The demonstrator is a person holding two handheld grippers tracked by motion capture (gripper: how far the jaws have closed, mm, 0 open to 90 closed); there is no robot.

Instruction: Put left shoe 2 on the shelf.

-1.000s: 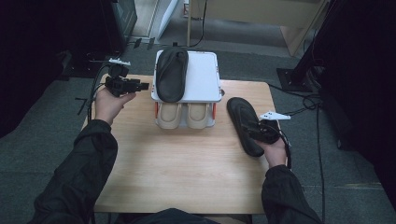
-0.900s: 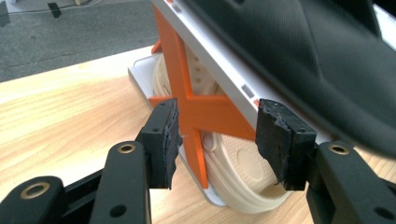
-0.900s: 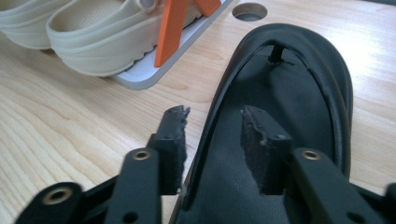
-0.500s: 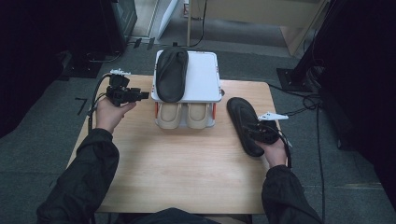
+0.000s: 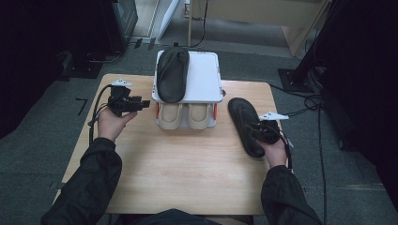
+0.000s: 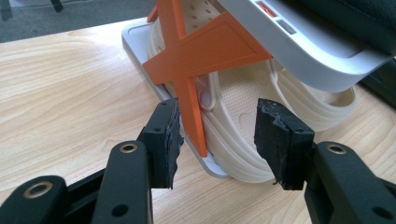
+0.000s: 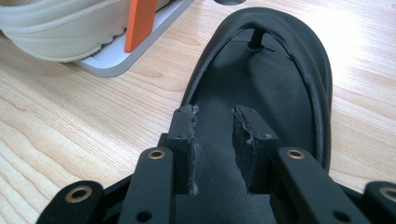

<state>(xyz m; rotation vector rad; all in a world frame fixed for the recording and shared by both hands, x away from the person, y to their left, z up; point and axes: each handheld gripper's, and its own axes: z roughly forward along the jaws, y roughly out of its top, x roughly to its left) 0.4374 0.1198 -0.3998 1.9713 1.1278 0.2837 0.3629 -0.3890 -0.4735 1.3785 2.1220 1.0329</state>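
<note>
1. Two black flip-flops are the work here: one (image 5: 172,75) lies on the top shelf of the white rack (image 5: 206,77), the other (image 5: 245,125) rests flat on the worktop (image 5: 187,164), just right of the rack.
2. Right tongs (image 7: 215,140) sit over the heel end of the worktop flip-flop (image 7: 280,84) — jaws drawn narrow with the sole under them. Whether they pinch any of it I cannot tell.
3. Left tongs (image 6: 215,135) are spread wide, holding nothing, aimed at the rack's left side where a beige clog (image 6: 252,116) sits behind an orange brace (image 6: 196,60) on the lower shelf.
4. Step in hand, as I judge it: pairing the flip-flops on the top shelf, with the second one not yet lifted.
5. Next move calls for a firm pinch on the sole's edge or strap, a lift clear of the worktop, then a carry to the bare right half of the top shelf — toe pointing the same way as its mate.
6. Left tongs could steady the rack meanwhile.
</note>
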